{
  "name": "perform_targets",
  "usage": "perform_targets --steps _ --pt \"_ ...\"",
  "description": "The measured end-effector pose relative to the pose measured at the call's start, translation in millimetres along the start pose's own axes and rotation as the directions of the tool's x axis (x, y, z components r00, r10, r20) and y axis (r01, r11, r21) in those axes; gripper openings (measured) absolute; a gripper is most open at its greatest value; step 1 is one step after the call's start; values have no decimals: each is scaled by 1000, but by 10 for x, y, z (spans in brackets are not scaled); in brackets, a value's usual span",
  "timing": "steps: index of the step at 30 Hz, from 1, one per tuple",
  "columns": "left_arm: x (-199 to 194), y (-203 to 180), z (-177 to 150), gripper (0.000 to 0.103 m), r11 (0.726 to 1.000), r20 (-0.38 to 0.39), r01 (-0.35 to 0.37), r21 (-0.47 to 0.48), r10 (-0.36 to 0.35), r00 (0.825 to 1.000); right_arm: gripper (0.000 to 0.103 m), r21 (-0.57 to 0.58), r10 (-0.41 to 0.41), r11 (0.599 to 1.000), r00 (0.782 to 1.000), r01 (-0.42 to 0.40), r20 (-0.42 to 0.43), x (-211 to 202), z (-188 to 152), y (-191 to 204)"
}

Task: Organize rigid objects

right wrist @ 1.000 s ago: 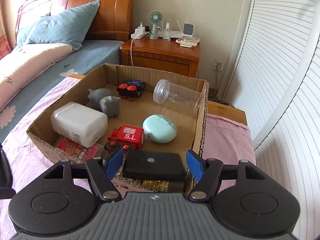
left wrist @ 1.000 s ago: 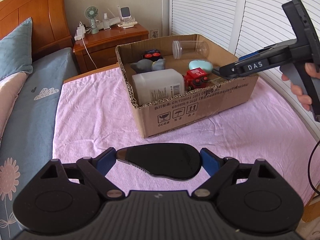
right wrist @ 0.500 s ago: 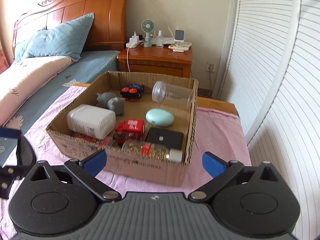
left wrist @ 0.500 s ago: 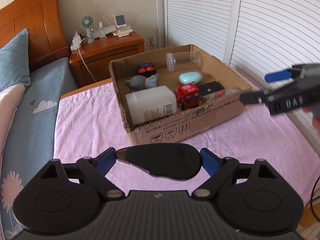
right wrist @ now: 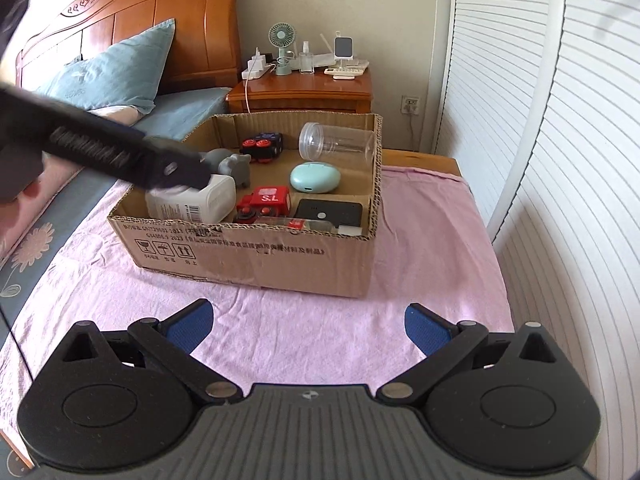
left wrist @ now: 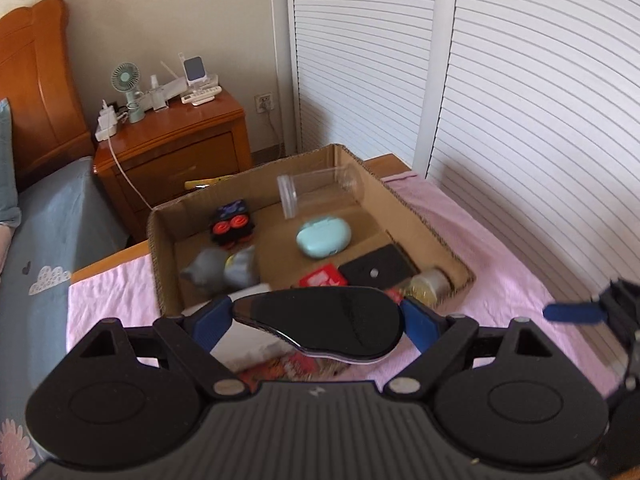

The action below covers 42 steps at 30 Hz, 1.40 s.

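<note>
Hovering over the brown cardboard box (left wrist: 424,236), your left claw (left wrist: 318,326) grips a glossy black oval object (left wrist: 320,326), hiding the box's near contents; right claw (right wrist: 308,324) gapes wide, empty.

Bed (right wrist: 48,256), pink sheet (right wrist: 420,264) spread over it, cardboard box (right wrist: 256,256) on sheet

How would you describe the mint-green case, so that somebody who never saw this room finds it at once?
Look in the open cardboard box on the pink bedspread. In its far right part, a clear plastic jar lies on its side; the mint-green case sits just in front of it. It is the only smooth, rounded, pale green thing there.
</note>
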<state>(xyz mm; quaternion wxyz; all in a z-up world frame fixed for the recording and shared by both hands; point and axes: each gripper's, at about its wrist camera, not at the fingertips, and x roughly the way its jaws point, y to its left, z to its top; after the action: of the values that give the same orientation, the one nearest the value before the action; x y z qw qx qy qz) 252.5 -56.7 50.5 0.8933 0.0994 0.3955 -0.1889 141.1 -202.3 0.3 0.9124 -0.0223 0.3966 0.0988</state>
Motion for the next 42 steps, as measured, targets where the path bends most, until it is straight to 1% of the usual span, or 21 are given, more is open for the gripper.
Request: perform_targets --steps 3,6,10,12,14,17,21,26,32,34,35,39,41,42 --pt "255 -46 163 89 1000 -23 3 3 -3 1000 103 38 11 999 1000 -10 -4 20 -29 -108" --pt "561 -79 281 89 1000 -64 -5 5 5 998 103 76 22 997 1000 -21 -10 55 -52 -208" --pt "874 -91 349 89 1000 -104 -30 10 31 994 103 98 27 995 1000 -26 -10 82 -68 -294" --pt "967 -94 359 89 1000 -116 -26 8 26 993 103 103 27 994 1000 -26 -11 96 -67 -324" --pt "1020 -98 368 90 1000 -115 -29 -2 28 993 103 112 24 993 1000 -23 -14 114 -66 -353" --pt "1027 -99 379 95 999 -85 -39 -5 38 996 103 123 30 992 999 -28 -19 138 -66 -388" --pt "948 -97 392 96 999 -62 -42 -2 42 997 103 125 33 992 999 -30 -19 136 -71 -385" --pt "746 -66 367 96 999 -27 -43 -19 43 999 103 129 33 991 999 -31 -10 85 -64 -366" --pt "300 -43 232 96 998 39 -47 -52 49 998 103 123 24 992 1000 -24 3 -24 -50 -300" --pt "112 -46 161 101 997 61 -44 -58 48 997 103 123 20 992 1000 -20 3 -56 -44 -277" --pt "26 -55 117 101 998 75 -44 -55 48 996 103 122 18 992 1000 -18 3 -72 -41 -261" --pt "-310 -115 -113 102 996 124 -80 -31 84 989 103 123 -1 992 1000 2 -7 -121 -30 -199" --pt "-427 -133 -239 102 992 117 -118 -43 122 986 103 123 -18 992 1000 19 -10 -144 -33 -169" --pt "-481 -149 -302 102 987 104 -149 -58 155 982 103 125 -26 992 1000 27 -13 -153 -36 -156"
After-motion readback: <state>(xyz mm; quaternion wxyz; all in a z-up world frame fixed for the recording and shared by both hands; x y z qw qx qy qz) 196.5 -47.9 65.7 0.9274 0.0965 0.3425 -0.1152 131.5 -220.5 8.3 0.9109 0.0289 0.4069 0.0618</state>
